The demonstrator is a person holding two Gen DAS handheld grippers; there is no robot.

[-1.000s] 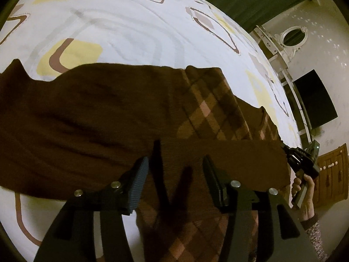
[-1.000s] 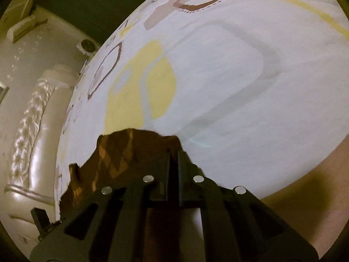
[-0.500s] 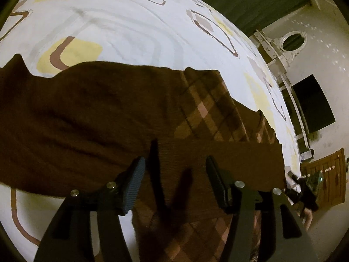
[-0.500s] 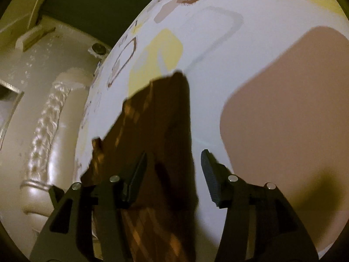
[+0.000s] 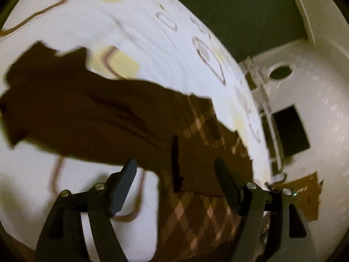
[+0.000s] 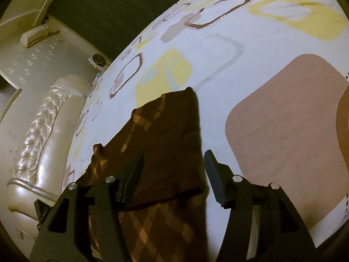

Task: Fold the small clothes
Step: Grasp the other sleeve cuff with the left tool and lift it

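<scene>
A dark brown knitted garment [image 5: 104,118] with an orange argyle pattern lies flat on the patterned bedsheet [image 5: 135,30]. A plain brown part is folded across the argyle part. My left gripper [image 5: 176,174] is open and empty, raised above the garment's folded part. In the right wrist view the same garment [image 6: 165,139] lies below my right gripper [image 6: 174,170], which is open and empty above the garment's edge. The left wrist view is motion-blurred.
The sheet [image 6: 218,50] has yellow, brown and grey shapes. A cream tufted headboard [image 6: 37,135] bounds the bed at the left of the right wrist view. A white wall with a dark screen [image 5: 290,131] lies beyond the bed's edge.
My right gripper opened, let go of the garment's edge and rose. My left gripper stayed open and pulled back and tilted, so more of the garment shows.
</scene>
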